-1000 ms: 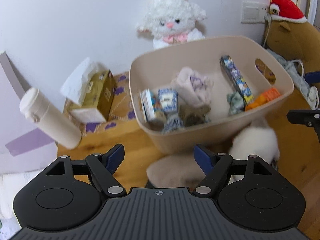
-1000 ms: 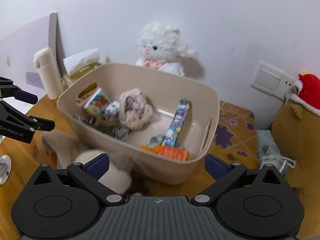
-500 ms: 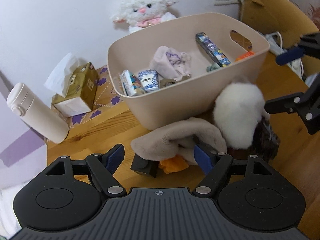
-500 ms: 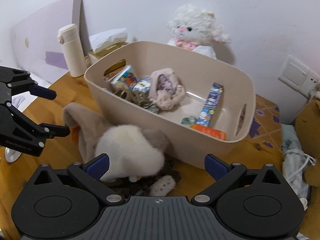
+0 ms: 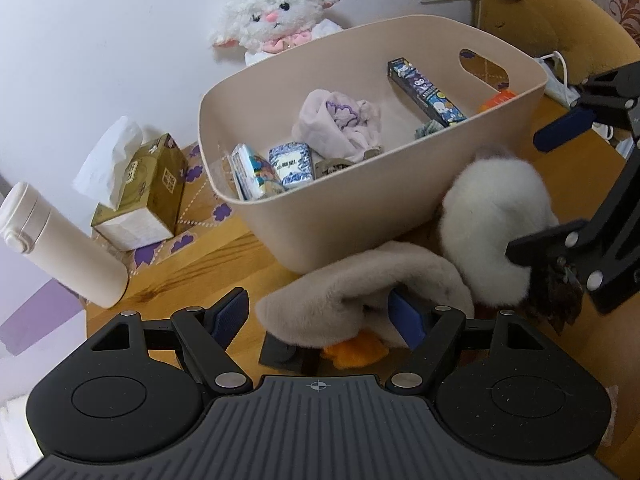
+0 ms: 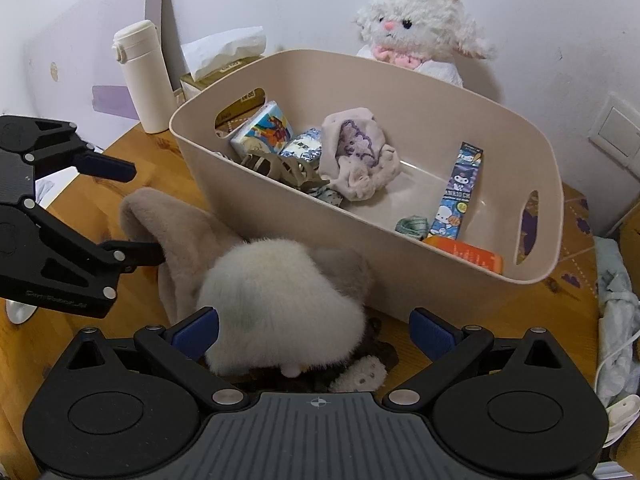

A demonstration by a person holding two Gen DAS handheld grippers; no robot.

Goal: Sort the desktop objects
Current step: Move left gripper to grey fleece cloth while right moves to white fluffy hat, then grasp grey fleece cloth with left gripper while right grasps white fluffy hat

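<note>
At the far left of the wooden tabletop (image 5: 208, 268) stands a cream cylindrical thermos bottle (image 5: 56, 248), and just right of it a gold cardboard tissue box (image 5: 148, 196) with a white tissue sticking up. Near the left wrist camera, the left gripper (image 5: 320, 316) has its blue-padded fingers (image 5: 230, 314) apart, straddling the near end of a beige furry plush cloth (image 5: 360, 280) that lies on the tabletop against the near wall of a beige oval plastic basket (image 5: 360, 216). The basket holds a crumpled pale pink cloth (image 5: 336, 124), small printed packets (image 5: 272, 168), a long dark blue cartoon box (image 5: 426, 94) and an orange packet (image 6: 464, 254). A fluffy white lamb toy (image 5: 276, 16) sits behind the basket at the wall. Right of the beige cloth, touching the basket, lies a round white fluffy plush (image 6: 280, 300) with a dark brown furry part (image 6: 360, 364) under it. The right gripper (image 6: 314, 330) hovers over this plush, fingers (image 6: 432, 332) spread wide on either side of it, not clamped.
</note>
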